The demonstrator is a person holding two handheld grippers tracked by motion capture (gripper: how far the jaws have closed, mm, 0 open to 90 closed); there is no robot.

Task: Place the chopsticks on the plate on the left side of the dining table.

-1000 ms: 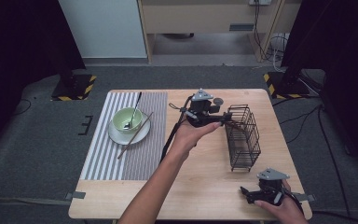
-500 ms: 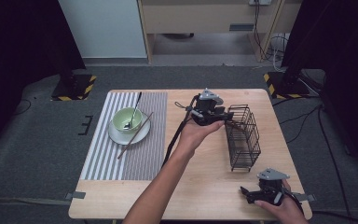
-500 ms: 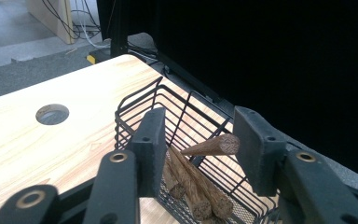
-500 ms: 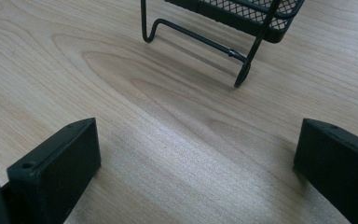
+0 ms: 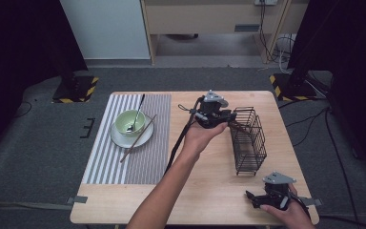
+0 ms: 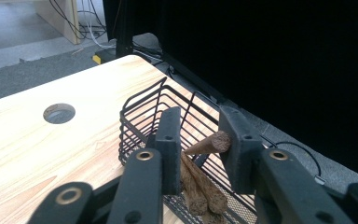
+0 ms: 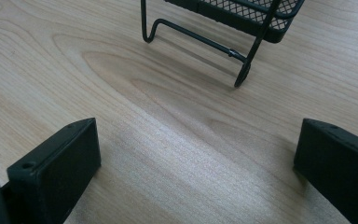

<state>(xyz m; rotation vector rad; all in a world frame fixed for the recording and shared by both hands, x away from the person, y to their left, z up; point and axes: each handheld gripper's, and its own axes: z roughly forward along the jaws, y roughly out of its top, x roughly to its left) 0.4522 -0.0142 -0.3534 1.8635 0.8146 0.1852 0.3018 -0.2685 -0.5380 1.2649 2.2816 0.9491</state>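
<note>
My left gripper [image 5: 229,120] hovers at the near top rim of the black wire basket [image 5: 248,140], held out over the table's middle. In the left gripper view its jaws [image 6: 200,126] have just been closing around brown wooden chopsticks [image 6: 200,186] that lean in the basket [image 6: 140,105]. One stick end [image 6: 216,141] touches the right pad, while the left pad stands apart from it. My right gripper [image 5: 251,196] rests on the table near the front right corner, open, with bare wood between its jaws [image 7: 198,135].
A striped placemat [image 5: 105,157] lies at the left with a green bowl [image 5: 126,125] on a white saucer [image 5: 145,139], a spoon [image 5: 137,110] in the bowl and one chopstick [image 5: 132,145] across the saucer. A cable hole [image 6: 58,113] is near the basket.
The left gripper has edged slightly to the right toward the basket's rim. The right hand and gripper have stayed where they were.
</note>
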